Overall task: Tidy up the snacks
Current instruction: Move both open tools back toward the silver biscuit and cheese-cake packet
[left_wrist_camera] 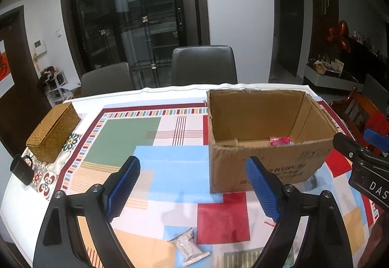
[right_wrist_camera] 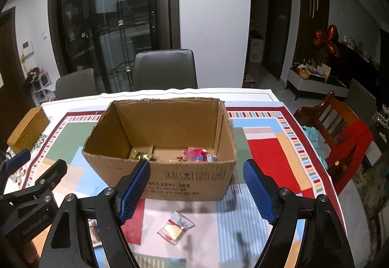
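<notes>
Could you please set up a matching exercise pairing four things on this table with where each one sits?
Things:
1. white snack packet
2. pink snack packet
3. woven box
4. black mug

Places:
A. inside the cardboard box
B. at the table's left edge, nearest the camera
C. on the tablecloth between the left gripper's open jaws
D. far left, behind the mug

Pairs: 1-C, 2-A, 3-D, 4-B

The left hand-held gripper [left_wrist_camera: 193, 185] hangs wide open over the table [left_wrist_camera: 170, 170], empty. A silver snack packet [left_wrist_camera: 188, 249] lies below it; the cardboard box [left_wrist_camera: 262, 165] holds a pink snack [left_wrist_camera: 280, 141].
</notes>
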Demonstrator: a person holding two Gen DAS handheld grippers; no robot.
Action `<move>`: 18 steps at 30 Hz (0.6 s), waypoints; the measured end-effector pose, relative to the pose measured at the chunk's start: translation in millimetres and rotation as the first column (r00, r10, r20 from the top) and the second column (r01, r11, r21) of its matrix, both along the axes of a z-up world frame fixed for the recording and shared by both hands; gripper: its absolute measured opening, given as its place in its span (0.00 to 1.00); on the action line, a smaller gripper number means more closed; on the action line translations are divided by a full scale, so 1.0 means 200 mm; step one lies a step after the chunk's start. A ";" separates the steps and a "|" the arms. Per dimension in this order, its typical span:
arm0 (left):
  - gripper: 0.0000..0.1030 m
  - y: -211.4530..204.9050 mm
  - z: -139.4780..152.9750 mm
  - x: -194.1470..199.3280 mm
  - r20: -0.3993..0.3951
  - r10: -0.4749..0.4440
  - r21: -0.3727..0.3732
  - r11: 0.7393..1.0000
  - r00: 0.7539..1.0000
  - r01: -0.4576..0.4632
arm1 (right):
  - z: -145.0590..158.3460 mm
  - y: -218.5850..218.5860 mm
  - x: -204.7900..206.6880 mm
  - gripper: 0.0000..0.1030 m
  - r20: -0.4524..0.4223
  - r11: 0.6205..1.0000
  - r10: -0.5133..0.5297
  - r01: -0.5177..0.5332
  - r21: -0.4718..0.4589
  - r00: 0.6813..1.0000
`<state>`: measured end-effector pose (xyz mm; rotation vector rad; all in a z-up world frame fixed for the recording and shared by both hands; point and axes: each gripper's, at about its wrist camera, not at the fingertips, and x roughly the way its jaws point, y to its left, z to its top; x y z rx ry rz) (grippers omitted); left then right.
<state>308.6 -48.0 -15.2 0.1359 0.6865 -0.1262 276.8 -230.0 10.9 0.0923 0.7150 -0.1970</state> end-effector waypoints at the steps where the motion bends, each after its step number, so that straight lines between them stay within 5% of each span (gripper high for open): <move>1: 0.86 0.00 0.00 -0.01 -0.001 0.002 0.001 1.000 1.000 -0.002 | -0.01 0.00 -0.01 0.77 -0.001 1.000 0.001 -0.001 0.000 1.000; 18: 0.86 0.08 -0.16 -0.13 -0.029 0.061 0.017 0.998 0.998 -0.060 | -0.16 0.06 -0.08 0.77 -0.015 0.999 0.035 -0.035 -0.009 0.999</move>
